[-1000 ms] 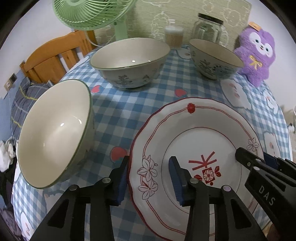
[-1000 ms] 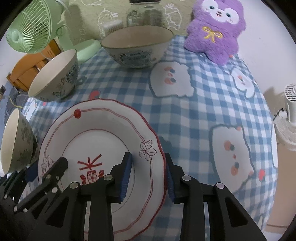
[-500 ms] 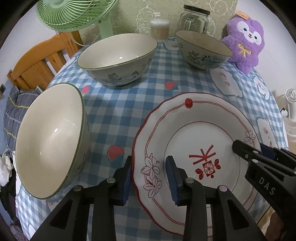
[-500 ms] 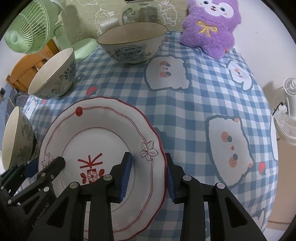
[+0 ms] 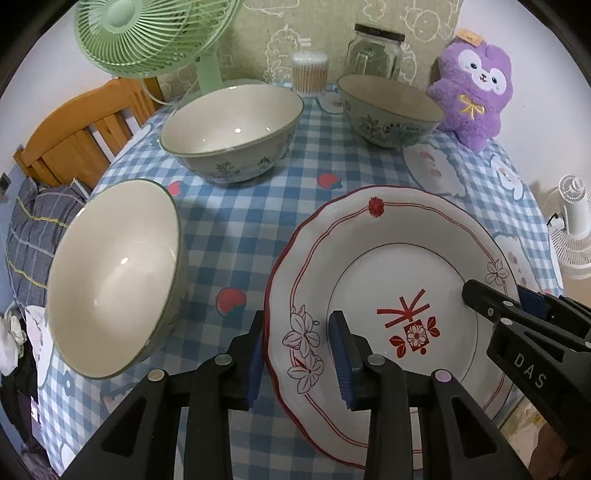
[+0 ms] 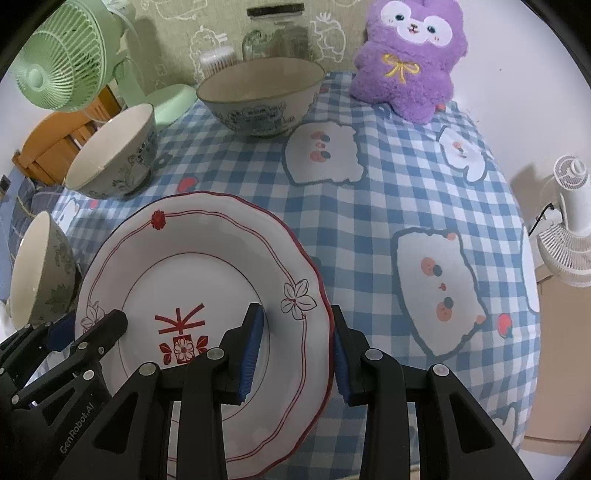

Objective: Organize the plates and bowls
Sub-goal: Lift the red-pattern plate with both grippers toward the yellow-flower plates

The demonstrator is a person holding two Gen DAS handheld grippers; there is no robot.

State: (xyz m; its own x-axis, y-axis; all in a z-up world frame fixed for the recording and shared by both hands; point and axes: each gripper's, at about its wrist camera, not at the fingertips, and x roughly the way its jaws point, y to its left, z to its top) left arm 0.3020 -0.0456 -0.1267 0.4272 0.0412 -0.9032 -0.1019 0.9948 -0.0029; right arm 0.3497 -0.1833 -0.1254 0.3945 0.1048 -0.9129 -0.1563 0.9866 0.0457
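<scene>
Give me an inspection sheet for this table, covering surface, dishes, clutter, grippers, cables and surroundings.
Surface: round table under a blue checked tablecloth.
Job's things: one red-patterned plate; three bowls, all apart, none stacked.
Clutter: purple plush toy, glass jar, cotton swab tub, green fan.
Grippers: left gripper straddles the plate's left rim; right gripper straddles its right rim. Contact unclear.
Cables: one by the white fan.
Surroundings: wooden headboard, patterned wall.
</scene>
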